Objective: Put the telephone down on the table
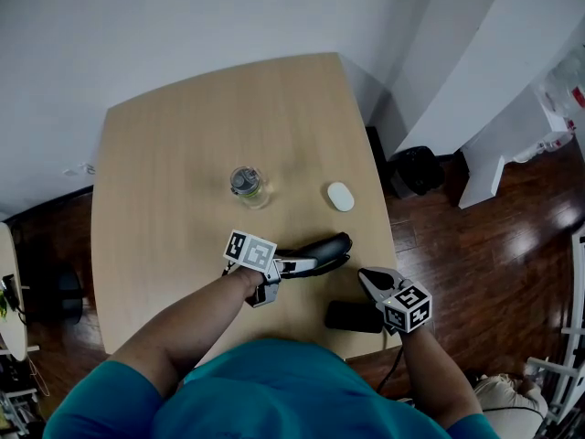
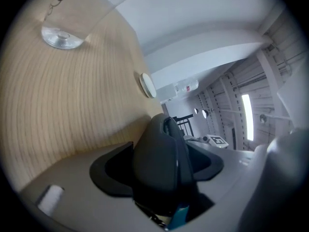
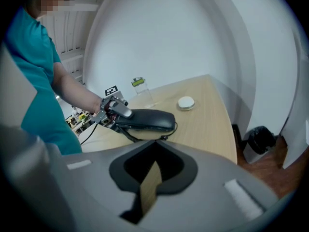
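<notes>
My left gripper [image 1: 294,265] is shut on the near end of a black telephone handset [image 1: 322,249], which lies level just over the wooden table [image 1: 164,199] near its front right. In the left gripper view the handset [image 2: 161,163] fills the space between the jaws. The right gripper view shows the handset [image 3: 145,120] low over the tabletop with its dark cord [image 3: 166,135] trailing under it. My right gripper [image 1: 368,280] stands a little to the right of the handset, its jaws together with nothing in them. The black telephone base [image 1: 350,316] sits by the front edge, under that gripper.
A clear glass jar [image 1: 247,183] stands near the table's middle. A small white round puck [image 1: 340,196] lies to its right, beyond the handset. The table's right edge drops to a dark wood floor with a black bin [image 1: 416,167].
</notes>
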`<state>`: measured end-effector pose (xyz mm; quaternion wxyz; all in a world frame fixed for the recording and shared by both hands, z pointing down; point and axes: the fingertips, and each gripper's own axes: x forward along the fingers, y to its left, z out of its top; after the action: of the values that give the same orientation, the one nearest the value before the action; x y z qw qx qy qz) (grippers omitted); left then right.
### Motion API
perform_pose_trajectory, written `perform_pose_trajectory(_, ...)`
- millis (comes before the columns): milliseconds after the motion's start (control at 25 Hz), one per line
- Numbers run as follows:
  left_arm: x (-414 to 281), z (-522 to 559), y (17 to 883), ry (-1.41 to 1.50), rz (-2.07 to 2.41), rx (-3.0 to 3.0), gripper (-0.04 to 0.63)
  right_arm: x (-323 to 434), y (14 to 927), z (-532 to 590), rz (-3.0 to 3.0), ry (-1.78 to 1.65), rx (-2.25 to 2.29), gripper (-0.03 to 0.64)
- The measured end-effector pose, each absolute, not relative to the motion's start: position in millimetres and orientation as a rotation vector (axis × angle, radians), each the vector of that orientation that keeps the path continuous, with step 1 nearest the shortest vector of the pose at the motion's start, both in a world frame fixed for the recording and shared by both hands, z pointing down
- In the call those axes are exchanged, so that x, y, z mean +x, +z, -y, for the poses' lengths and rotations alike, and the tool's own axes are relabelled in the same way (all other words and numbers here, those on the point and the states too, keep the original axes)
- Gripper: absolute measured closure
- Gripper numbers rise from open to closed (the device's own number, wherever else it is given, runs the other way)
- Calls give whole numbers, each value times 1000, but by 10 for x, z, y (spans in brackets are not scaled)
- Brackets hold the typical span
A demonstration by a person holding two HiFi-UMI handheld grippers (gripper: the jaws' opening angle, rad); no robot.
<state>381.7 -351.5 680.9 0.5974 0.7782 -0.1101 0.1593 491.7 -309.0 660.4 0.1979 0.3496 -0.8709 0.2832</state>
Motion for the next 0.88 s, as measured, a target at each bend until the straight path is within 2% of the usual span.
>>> perform_pose_trajectory(640, 3625, 3611, 6900, 691, 460, 1966, 216, 4864, 6564, 3050, 2448, 776, 946, 615)
perform_pose_trajectory(760, 3632, 3535, 6917, 742, 404, 1974, 240, 4859, 6543, 3058, 2450, 766, 942, 614)
perform_pose_trajectory(800, 3642, 3495, 6911, 720, 367, 1954, 271, 4860, 6531, 3060, 2451, 762, 943, 615)
perform_pose_trajectory(880, 3639, 3439, 6888, 629, 313, 1884, 276, 4854, 6506, 3058, 2452, 758, 944, 615)
